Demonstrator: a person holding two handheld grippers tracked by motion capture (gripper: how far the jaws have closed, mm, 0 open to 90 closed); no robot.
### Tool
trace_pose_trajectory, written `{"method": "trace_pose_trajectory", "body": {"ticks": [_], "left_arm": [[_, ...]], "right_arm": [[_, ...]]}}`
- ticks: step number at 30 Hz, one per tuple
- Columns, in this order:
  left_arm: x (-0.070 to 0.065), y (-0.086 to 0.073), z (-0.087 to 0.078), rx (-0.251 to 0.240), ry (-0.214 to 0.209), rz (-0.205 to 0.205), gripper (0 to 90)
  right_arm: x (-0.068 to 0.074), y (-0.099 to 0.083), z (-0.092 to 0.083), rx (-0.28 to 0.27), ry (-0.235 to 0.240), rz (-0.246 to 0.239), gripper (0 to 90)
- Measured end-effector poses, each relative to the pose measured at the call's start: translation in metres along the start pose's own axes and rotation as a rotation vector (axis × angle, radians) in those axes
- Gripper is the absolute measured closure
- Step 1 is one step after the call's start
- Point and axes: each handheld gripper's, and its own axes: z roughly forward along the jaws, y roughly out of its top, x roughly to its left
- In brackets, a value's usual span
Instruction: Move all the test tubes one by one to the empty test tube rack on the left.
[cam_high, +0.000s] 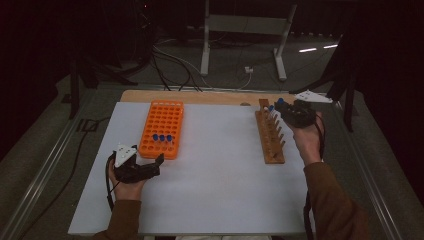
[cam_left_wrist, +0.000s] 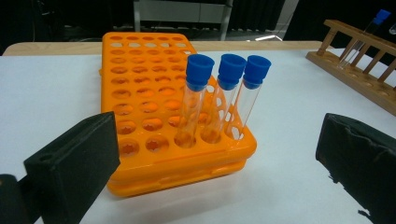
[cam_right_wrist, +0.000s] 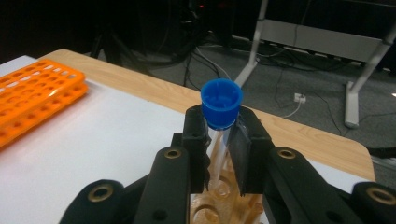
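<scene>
A capped glass tube (cam_right_wrist: 221, 116) is clamped just below its blue cap between the fingers (cam_right_wrist: 198, 140) of the right gripper (cam_high: 296, 113), above the far end of the wooden rack (cam_high: 270, 135); its lower end is seen over the rack's holes, and whether it touches them cannot be told; another blue-capped tube (cam_high: 271, 109) stands in that rack's far end; well to the left of the wooden rack, the left gripper (cam_high: 150, 166) is held with fingers released beside the near edge of the orange rack (cam_left_wrist: 144, 93), where 3 capped tubes (cam_left_wrist: 219, 93) stand upright on the white tabletop (cam_high: 215, 185).
</scene>
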Motion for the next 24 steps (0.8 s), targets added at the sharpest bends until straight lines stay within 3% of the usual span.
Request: {"method": "trace_pose_trajectory", "body": {"ticks": [13, 24], "left_arm": [[-0.004, 0.0, 0.001, 0.005, -0.003, 0.02, 0.6], [-0.012, 0.003, 0.001, -0.013, -0.002, 0.041, 0.6]], "right_arm": [[0.023, -0.004, -0.005, -0.001, 0.112, -0.031, 77.3], [0.04, -0.011, -0.006, 0.001, 0.233, 0.001, 77.2]]}}
